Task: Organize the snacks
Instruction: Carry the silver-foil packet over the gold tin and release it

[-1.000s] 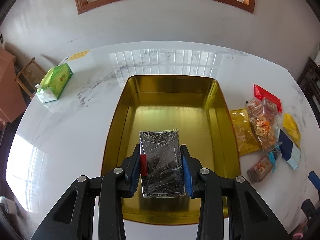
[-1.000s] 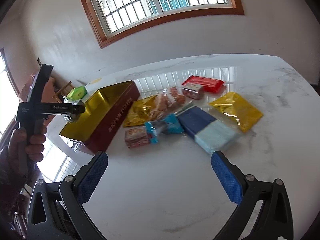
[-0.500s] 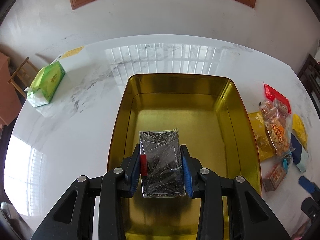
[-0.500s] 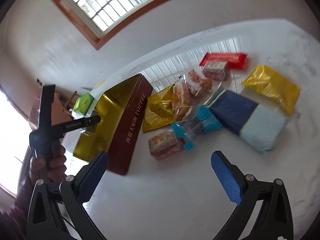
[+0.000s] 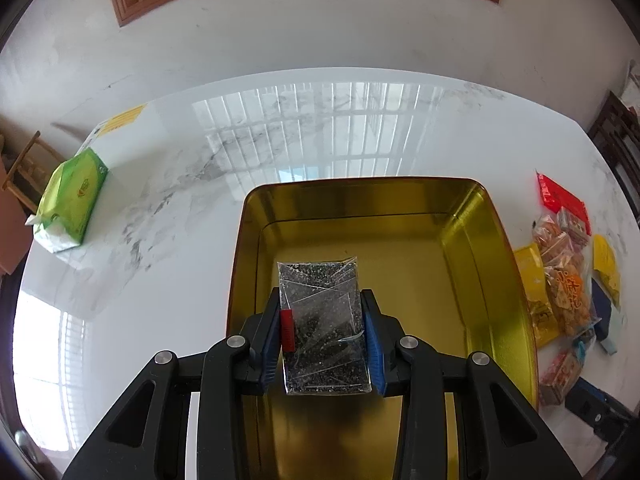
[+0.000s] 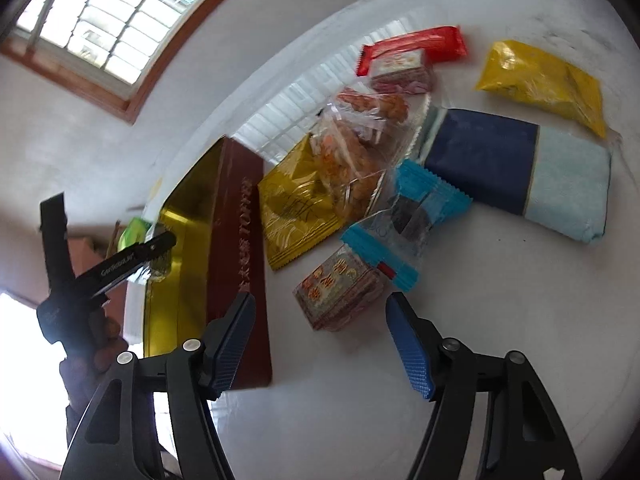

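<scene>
My left gripper is shut on a clear packet of dark seeds, held over the left part of the gold tin. In the right wrist view, my right gripper points down at the snack pile with its jaws closing. A small patterned packet lies on the table between its fingertips, and the pads do not touch it. The tin's maroon wall stands to the left there, with a hand holding the left gripper over it.
Around the small packet lie a blue-edged clear wrapper, a gold packet, a bag of orange snacks, a navy and pale blue pack, a yellow pouch and a red packet. A green tissue pack sits far left.
The right gripper's jaws have narrowed, it has rolled, and it has come down close to the small patterned packet. The left gripper, still gripping the seed packet, shifted toward the tin's left side.
</scene>
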### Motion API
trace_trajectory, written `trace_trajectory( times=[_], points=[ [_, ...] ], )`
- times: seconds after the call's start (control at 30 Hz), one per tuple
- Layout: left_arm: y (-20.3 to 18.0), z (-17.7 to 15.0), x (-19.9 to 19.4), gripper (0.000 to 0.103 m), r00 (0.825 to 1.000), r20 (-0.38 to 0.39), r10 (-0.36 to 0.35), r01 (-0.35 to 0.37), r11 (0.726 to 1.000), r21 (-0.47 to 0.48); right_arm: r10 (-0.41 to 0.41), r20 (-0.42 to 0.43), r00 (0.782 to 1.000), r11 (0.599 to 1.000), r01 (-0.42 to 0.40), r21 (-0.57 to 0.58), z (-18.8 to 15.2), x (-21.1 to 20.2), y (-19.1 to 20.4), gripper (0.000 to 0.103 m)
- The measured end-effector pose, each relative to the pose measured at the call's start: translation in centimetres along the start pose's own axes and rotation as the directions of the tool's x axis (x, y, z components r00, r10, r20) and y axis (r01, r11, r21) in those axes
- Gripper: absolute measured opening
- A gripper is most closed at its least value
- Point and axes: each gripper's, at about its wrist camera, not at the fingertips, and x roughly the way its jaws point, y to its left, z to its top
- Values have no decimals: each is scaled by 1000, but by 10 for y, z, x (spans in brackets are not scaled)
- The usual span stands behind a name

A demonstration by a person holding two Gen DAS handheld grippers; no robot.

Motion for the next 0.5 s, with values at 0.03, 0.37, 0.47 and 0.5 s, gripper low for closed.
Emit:
trace_trajectory(
  times=[0.03, 0.37, 0.47, 0.5],
  points=[
    [2, 2, 2, 37, 1000, -3, -11, 11, 1000, 0, -6, -1, 1000, 1000, 6, 17, 2, 2, 1, 66],
    [3, 7, 17, 37, 999, -23, -27, 27, 999, 26, -201, 45, 979, 978, 203, -42, 5, 18, 28, 66],
    [3, 6, 23, 38, 999, -32, -24, 25, 999, 34, -245, 57, 968, 963, 250, -103, 5, 18, 33, 58],
    [3, 6, 25, 38, 999, -35, -24, 25, 999, 33, -250, 56, 967, 959, 255, -119, 5, 18, 33, 47]
  ],
)
